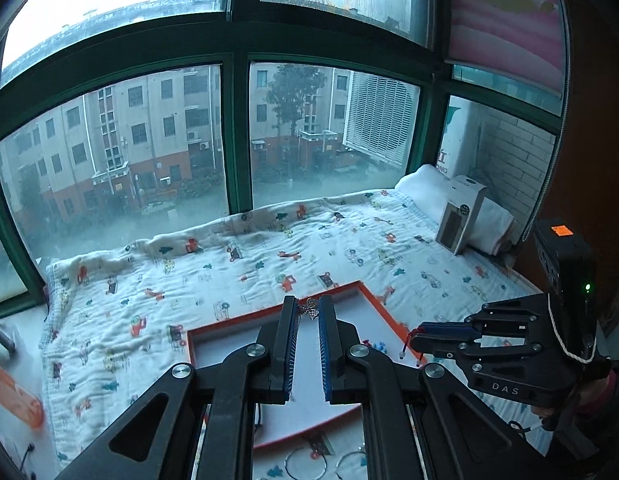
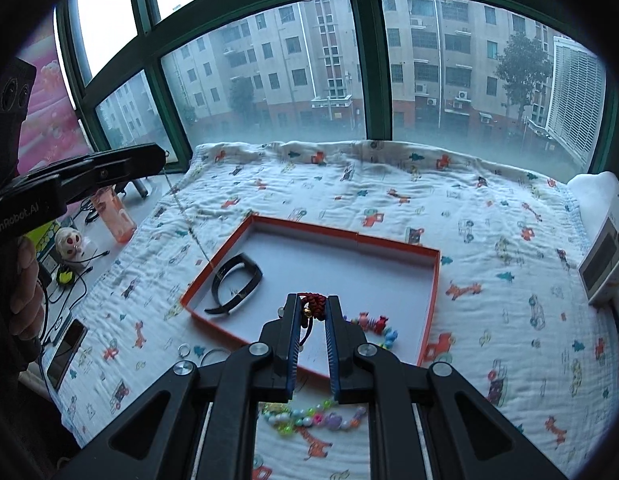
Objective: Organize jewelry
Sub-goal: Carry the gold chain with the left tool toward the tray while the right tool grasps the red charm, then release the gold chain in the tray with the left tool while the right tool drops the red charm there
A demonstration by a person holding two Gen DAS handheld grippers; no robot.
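Note:
An orange-rimmed tray (image 2: 349, 236) lies on a printed blanket. My left gripper (image 1: 308, 305) is shut on a thin silver chain necklace (image 1: 312, 311). In the right wrist view that gripper (image 2: 159, 156) is raised at the upper left, and the chain (image 2: 185, 216) hangs slanting down to the tray's left edge. My right gripper (image 2: 313, 304) is shut on a red braided cord bracelet (image 2: 314, 303) above the tray; in the left wrist view it (image 1: 415, 338) holds the cord with small white beads dangling. A black band (image 2: 237, 284) and coloured beads (image 2: 377, 328) lie inside the tray.
A pastel bead bracelet (image 2: 313, 420), a small ring (image 2: 183, 350) and thin hoops (image 1: 305, 464) lie on the blanket in front of the tray. A white box (image 2: 605, 260) stands at the right. A phone (image 2: 65, 352), skull figurine (image 2: 71, 242) and cables are left, and a window is behind.

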